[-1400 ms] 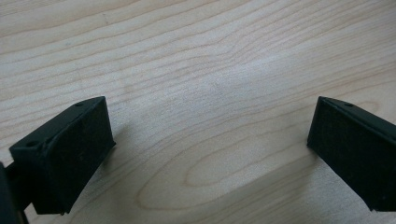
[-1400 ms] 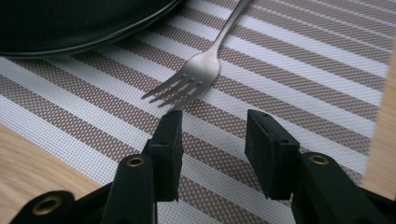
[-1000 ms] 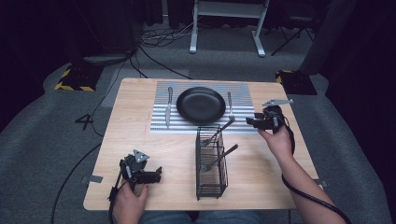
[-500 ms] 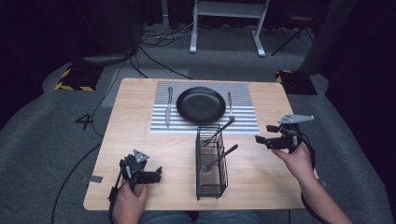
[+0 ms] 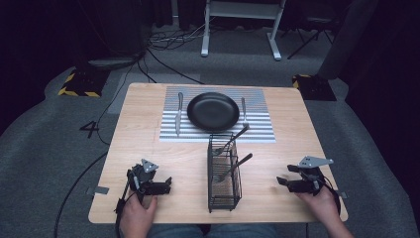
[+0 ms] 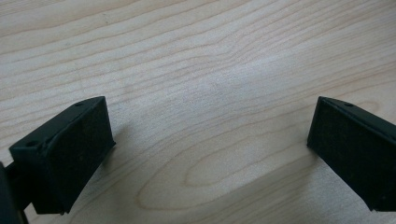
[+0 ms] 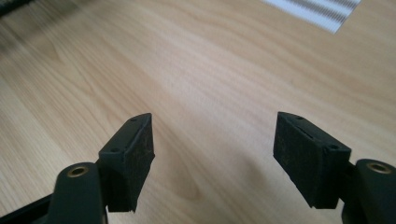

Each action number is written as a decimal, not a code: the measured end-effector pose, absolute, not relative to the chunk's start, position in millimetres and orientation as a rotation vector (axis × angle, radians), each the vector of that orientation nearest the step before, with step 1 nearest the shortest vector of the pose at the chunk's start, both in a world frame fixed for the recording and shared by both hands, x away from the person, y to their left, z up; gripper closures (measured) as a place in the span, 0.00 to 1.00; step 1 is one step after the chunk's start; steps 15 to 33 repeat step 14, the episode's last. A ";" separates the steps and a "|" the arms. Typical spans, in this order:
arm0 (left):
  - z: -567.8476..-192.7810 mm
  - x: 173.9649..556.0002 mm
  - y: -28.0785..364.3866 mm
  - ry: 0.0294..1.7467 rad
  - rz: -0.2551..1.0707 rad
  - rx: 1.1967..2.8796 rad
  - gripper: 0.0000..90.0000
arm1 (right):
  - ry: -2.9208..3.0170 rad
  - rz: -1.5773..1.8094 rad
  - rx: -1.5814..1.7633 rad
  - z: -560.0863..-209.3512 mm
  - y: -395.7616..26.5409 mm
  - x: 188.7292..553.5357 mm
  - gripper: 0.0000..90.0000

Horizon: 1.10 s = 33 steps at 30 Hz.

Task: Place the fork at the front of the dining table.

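On the near half of the pale wooden table [image 5: 148, 124], in the high view, the left gripper [image 5: 166, 185] rests low by the near left corner and the right gripper [image 5: 281, 181] by the near right edge, both pointing inward toward the black wire cutlery basket [image 5: 224, 171] that stands between them, well apart from either. Two dark-handled utensils [image 5: 237, 166] lean in that basket, and beyond it a grey-and-white striped placemat [image 5: 257, 124] carries a round black plate [image 5: 213, 111] with a silver knife [image 5: 179, 114] on one side and a silver fork [image 5: 243, 111] on the other. Judging from this, the place setting looks largely laid, the two pieces in the basket being what could remain; whether they are meant to come out I cannot tell. Along the left gripper view, its jaws stand wide apart with only bare wood between them, holding nothing. Along the right gripper view, the jaws have just been opening and are spread wide, empty, with bare table between the pads [image 7: 133, 154] and a corner of the striped mat far ahead beyond the right-hand jaw. Both hands look parked rather than reaching.
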<state>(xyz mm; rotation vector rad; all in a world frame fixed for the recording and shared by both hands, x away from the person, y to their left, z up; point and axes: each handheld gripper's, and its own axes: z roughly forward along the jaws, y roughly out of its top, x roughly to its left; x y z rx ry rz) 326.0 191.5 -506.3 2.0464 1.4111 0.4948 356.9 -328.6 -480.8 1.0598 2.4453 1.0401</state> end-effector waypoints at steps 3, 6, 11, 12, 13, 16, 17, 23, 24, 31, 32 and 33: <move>-506.3 326.0 191.5 1.411 0.495 2.047 0.00 | 2.446 1.053 1.069 -491.3 -331.2 350.7 0.30; -506.3 326.0 191.5 1.410 0.495 2.047 0.00 | 2.426 1.052 1.042 -500.7 -332.4 344.6 0.24; -506.3 325.9 191.5 1.411 0.494 2.046 0.00 | 2.426 1.049 0.998 -504.6 -331.2 342.9 0.15; -506.3 325.9 191.5 1.411 0.494 2.046 0.00 | 2.425 1.050 0.999 -504.8 -330.7 343.3 0.14; -506.3 325.9 191.6 1.410 0.494 2.048 0.00 | 2.427 1.051 1.000 -504.8 -330.7 343.6 0.14; -506.3 325.9 191.5 1.411 0.494 2.046 0.00 | 2.431 1.054 1.001 -504.8 -330.8 343.8 0.14; -506.3 325.9 191.5 1.411 0.494 2.046 0.00 | 2.431 1.054 1.001 -504.8 -330.8 343.8 0.14; -506.3 325.9 191.5 1.411 0.494 2.046 0.00 | 2.431 1.054 1.001 -504.8 -330.8 343.8 0.14; -506.3 325.9 191.5 1.411 0.494 2.046 0.00 | 2.431 1.054 1.001 -504.8 -330.8 343.8 0.14; -506.3 325.9 191.5 1.411 0.494 2.046 0.00 | 2.431 1.054 1.001 -504.8 -330.8 343.8 0.14; -506.3 325.9 191.5 1.411 0.494 2.046 0.00 | 2.431 1.054 1.001 -504.8 -330.8 343.8 0.14; -506.3 325.9 191.5 1.411 0.494 2.046 0.00 | 2.431 1.054 1.001 -504.8 -330.8 343.8 0.14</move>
